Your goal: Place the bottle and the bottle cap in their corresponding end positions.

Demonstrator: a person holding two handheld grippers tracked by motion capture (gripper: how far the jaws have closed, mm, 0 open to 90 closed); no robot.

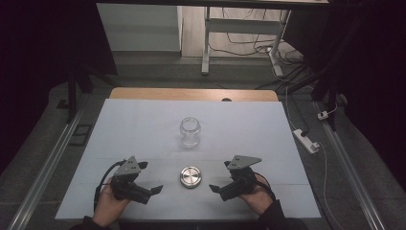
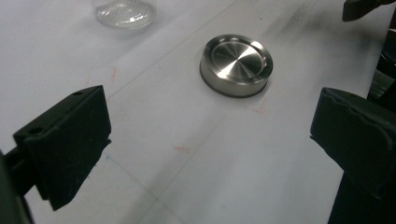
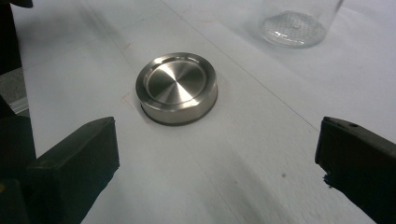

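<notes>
A round brushed-metal lid (image 1: 190, 176) lies flat near the front middle of the white table (image 1: 143, 124). Behind it stands a clear glass jar (image 1: 190, 132), upright with its mouth uncovered. My left gripper (image 1: 151, 178) rests to the lid's left, open and empty. My right gripper (image 1: 220, 177) mirrors it on the lid's right, also open and empty. In the left gripper view the lid (image 2: 236, 64) sits ahead of the left gripper (image 2: 210, 140), with the jar's base (image 2: 125, 11) at the top. The right gripper view has the lid (image 3: 177, 87) ahead of the right gripper (image 3: 215, 163) and the jar (image 3: 294, 21) beyond.
A wooden strip (image 1: 191, 94) runs along the table's far edge. On the floor to the right lie a white power strip (image 1: 306, 140) and cables. Metal rails (image 1: 45, 172) flank the table, and a desk frame (image 1: 207, 43) stands behind.
</notes>
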